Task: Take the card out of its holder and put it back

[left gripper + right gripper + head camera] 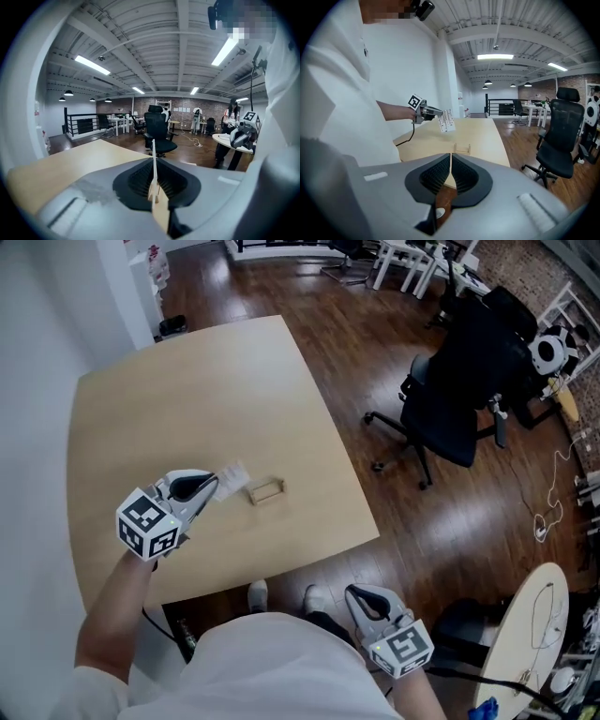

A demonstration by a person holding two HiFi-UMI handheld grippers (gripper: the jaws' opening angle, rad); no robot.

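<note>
Left gripper (212, 486) is clamped on the card (232, 474), jaws closed against both faces; in the left gripper view the card (153, 174) stands edge-on between the pads. The card is held above the table (187, 399), just left of the wooden holder (265, 490) and clear of it. Right gripper (355, 594) is closed on nothing, held off the table edge near the person's body.

One card (232, 473), one holder (265, 490) (wooden), one table (187, 390), two grippers (214, 486) (356, 592)
</note>
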